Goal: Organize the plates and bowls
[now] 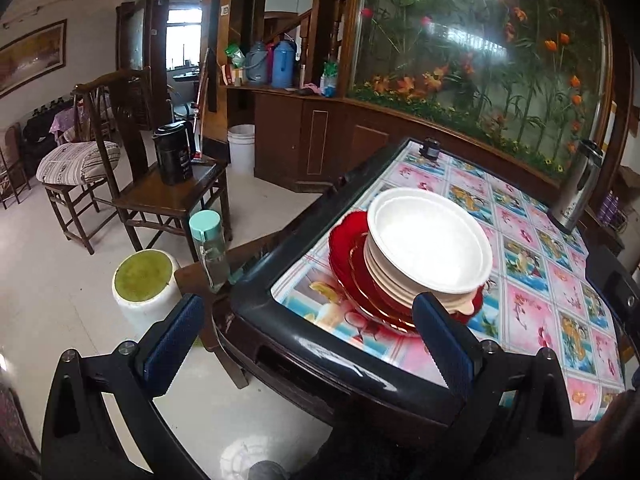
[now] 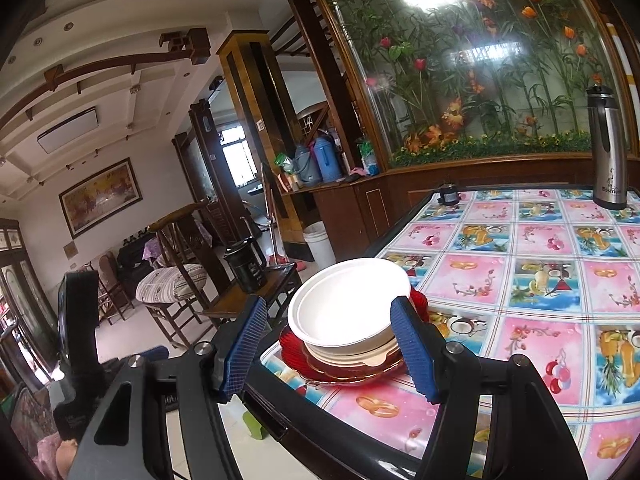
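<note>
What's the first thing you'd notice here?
A stack of white bowls sits on red plates near the corner of a table with a bright pink-and-blue fruit tablecloth. Behind it, a big glass wall of flowers glows, and a steel flask stands at the far edge.

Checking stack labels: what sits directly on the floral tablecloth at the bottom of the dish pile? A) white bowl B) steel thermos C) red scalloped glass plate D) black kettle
C: the red scalloped glass plate lies on the tablecloth, with the stacked white bowls on top of it.
</note>
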